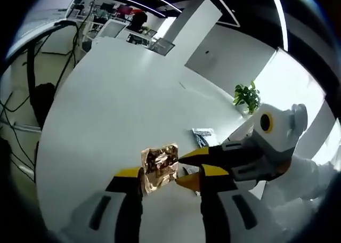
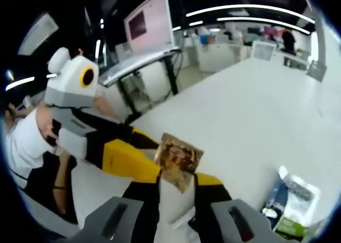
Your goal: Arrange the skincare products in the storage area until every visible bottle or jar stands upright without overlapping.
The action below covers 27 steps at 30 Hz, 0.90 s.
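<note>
I've got a shiny gold-brown packet (image 1: 159, 167) pinched between both tools above the white worktop (image 1: 117, 110): my left hand-held gripper (image 1: 160, 180) clamps its lower edge, my right hand-held gripper (image 2: 178, 180) grips it too. Skincare packs (image 2: 295, 203) lie flat on the worktop nearby. I'd judge the arranging barely begun; nothing stands upright yet.

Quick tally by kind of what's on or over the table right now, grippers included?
Grippers: 2, left gripper and right gripper
Gold foil packet held between them: 1
Clear packets lying on the white table: 1 pile, count unclear
Potted plant: 1
Total: 5
</note>
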Each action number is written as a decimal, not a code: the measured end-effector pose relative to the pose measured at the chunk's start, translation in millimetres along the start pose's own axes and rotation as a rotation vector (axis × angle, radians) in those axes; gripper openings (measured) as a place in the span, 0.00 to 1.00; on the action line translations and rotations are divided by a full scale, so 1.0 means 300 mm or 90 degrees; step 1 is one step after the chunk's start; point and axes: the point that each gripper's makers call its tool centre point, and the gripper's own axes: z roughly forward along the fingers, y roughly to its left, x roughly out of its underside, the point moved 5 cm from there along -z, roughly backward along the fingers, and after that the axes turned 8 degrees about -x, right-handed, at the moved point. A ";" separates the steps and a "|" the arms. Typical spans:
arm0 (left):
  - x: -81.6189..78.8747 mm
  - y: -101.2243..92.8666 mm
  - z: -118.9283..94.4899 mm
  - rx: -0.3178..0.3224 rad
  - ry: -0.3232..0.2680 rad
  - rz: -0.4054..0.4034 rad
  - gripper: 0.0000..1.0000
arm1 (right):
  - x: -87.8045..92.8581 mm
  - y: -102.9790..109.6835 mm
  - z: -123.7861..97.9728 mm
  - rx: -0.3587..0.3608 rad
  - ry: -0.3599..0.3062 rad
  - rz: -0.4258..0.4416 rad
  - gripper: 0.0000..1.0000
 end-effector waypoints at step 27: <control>-0.067 -0.044 0.108 0.014 0.013 0.028 0.37 | -0.017 -0.111 -0.035 0.047 -0.010 0.016 0.15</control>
